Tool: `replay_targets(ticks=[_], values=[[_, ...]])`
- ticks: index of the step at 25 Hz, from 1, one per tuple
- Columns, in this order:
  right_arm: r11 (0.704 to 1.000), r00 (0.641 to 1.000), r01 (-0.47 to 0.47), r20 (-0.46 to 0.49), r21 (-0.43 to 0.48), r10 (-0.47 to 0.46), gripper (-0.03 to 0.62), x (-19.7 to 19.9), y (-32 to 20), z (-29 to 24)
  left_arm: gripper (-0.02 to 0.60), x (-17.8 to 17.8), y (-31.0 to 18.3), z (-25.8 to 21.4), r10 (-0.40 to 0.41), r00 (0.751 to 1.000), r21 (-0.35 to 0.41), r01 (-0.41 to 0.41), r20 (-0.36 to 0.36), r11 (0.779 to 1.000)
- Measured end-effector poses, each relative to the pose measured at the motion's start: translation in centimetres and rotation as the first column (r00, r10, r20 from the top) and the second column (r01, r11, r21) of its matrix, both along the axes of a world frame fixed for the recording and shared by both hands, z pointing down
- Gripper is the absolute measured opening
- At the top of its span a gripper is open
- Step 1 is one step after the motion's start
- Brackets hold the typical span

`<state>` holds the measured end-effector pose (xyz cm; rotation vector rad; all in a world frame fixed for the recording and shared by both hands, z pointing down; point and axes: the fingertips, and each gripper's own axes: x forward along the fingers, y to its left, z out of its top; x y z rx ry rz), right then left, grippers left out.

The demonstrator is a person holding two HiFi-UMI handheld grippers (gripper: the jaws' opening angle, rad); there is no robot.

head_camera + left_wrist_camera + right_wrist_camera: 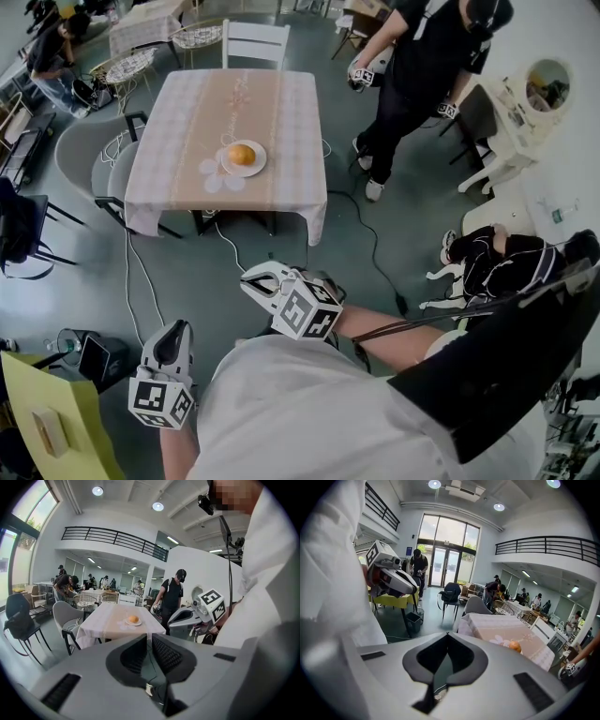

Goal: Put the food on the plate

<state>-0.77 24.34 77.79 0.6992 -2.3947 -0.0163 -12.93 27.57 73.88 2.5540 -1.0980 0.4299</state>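
A round orange piece of food (242, 154) lies on a white plate (255, 170) on the table with the checked pink cloth (187, 112). Both grippers are held close to my body, well short of the table. The left gripper (172, 330) is at the lower left, jaws together, nothing in them. The right gripper (246, 277) points toward the table, also shut and empty. In the left gripper view the food (133, 618) shows far beyond the left gripper (149, 637). The right gripper view has the food (515, 645) off to the right of the right gripper (447, 634).
A person in black (422, 66) stands by the table's far right corner. A white chair (255, 42) is at its far side, grey chairs (94, 159) at its left. Cables (366, 225) run over the floor. A yellow-green table (56, 412) is at my lower left, a black bag (497, 262) at right.
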Motion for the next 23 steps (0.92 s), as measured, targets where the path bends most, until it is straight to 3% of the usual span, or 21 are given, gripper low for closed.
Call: replay_targets(ticks=[12,23], values=[[0.999,1.0,0.008,-0.003,-0.031,-0.008,0.012,1.2,-2.2,1.2,0.044,1.2,-1.7,1.3,-0.01,1.0,-0.045,0.01,-0.001,0.999],[0.998,1.0,0.008,0.005,-0.055,-0.008,0.012,4.0,-9.1,2.7,0.044,4.3,-8.3,2.2,-0.004,1.0,-0.068,0.005,0.013,0.998]])
